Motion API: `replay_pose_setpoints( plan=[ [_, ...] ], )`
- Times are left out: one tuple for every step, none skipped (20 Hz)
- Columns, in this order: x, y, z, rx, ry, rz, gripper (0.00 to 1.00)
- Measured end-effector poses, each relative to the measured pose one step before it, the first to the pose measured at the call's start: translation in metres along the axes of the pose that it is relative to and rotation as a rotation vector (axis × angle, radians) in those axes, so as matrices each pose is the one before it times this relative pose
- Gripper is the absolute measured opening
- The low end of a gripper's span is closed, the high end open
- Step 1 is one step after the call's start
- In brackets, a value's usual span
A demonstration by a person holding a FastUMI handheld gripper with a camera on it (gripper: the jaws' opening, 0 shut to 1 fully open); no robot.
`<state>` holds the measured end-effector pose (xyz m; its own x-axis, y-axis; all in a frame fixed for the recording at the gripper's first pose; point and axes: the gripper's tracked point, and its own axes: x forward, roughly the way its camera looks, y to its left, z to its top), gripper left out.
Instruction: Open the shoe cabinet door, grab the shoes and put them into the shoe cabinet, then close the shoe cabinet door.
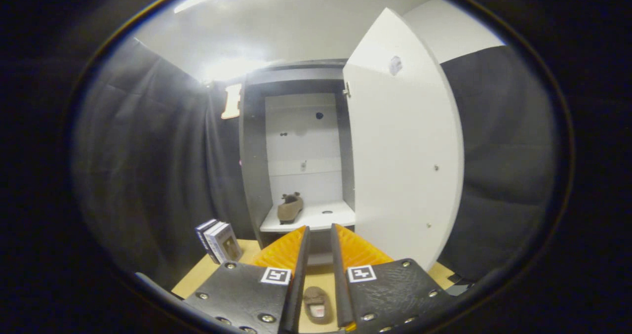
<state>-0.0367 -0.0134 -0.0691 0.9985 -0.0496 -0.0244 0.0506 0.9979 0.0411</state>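
Far left, against the dark cloth wall: small boxes [218,241] standing upright on the table [207,272], labels too small to make out. Just right of them, the shoe cabinet [253,151], dark-framed, pale inside, open. One brown shoe [290,208] sits on the cabinet's bottom shelf [321,220], toward its left side, toe pointing out, a small bump or ornament on top; detail blurred. It lies beyond the tool's fingertips, well apart from them.

Tool [319,235] points at the cabinet's lower front, fingers released with a narrow gap between them, grasping nothing. A second brown shoe [316,304] lies on the table below, seen through the gap between the fingers, opening upward with a pale lining; its sides are hidden by the fingers.

Right: white cabinet door [405,141] swung wide open, hinged at the cabinet's right side, its lower edge cut off behind the tool.
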Motion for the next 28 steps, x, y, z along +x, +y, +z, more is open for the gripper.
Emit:
replay_pose_setpoints(
  plan=[
    [0.00393,0.01238,-0.0061,0.00337,0.01206,0.00832,0.34],
    [0.00571,0.01198,-0.00579,-0.00025,0.01038,0.00852,0.34],
    [0.00393,0.01011,-0.00446,-0.00716,0.0078,0.00472,0.34],
    [0.00541,0.0088,-0.00536,-0.01355,0.00301,0.00254,0.34],
    [0.00336,0.00718,-0.0058,-0.01506,0.00844,0.00102,0.34],
    [0.00352,0.00771,-0.00954,-0.0133,0.01272,0.00698,0.34],
    [0.00462,0.00355,-0.00891,-0.00839,0.01661,-0.00034,0.35],
    [0.00397,0.00262,-0.01121,-0.00244,0.02142,-0.00169,0.37],
    [0.0033,0.00085,-0.01088,0.00315,0.02301,-0.0016,0.38],
    [0.00558,-0.00235,-0.01059,0.00316,0.01757,-0.00402,0.39],
    [0.00615,-0.00111,-0.01006,0.00386,0.01479,-0.0014,0.39],
    [0.00679,-0.00047,-0.01388,-0.00367,0.01866,-0.00395,0.39],
    [0.00775,-0.00281,-0.01618,-0.00699,0.02515,-0.00702,0.39],
    [0.00869,-0.0039,-0.0173,-0.01004,0.02764,-0.00391,0.4],
    [0.0102,-0.00249,-0.01577,-0.00664,0.02396,0.00256,0.4],
    [0.01085,-0.00086,-0.01709,0.0001,0.02457,0.00458,0.4],
    [0.01107,-0.00296,-0.0174,-0.00066,0.02013,-0.0019,0.4],
    [0.01292,-0.00198,-0.02032,-0.00362,0.02268,-0.00268,0.4],
    [0.01227,-0.00381,-0.02118,-0.00355,0.02935,-0.01175,0.4],
    [0.01096,-0.0027,-0.02234,-0.00102,0.03059,-0.00186,0.39],
    [0.01021,-0.00149,-0.01846,0.00659,0.02457,-0.00012,0.4],
    [0.01011,-0.00089,-0.01804,0.01296,0.02435,0.00358,0.4],
    [0.00953,-0.00129,-0.01665,0.01554,0.02569,0.00377,0.4],
    [0.01008,-0.00371,-0.01654,0.01071,0.02499,-0.00045,0.4],
    [0.00873,-0.00248,-0.01439,0.00517,0.02423,-0.00391,0.4],
    [0.00778,-0.00231,-0.01112,0.00479,0.02124,-0.00103,0.4],
    [0.00856,-0.00187,-0.01017,0.00221,0.01706,0.00049,0.4],
    [0.0065,-0.00215,-0.00966,-0.00289,0.01782,-0.00135,0.4]
  ],
)
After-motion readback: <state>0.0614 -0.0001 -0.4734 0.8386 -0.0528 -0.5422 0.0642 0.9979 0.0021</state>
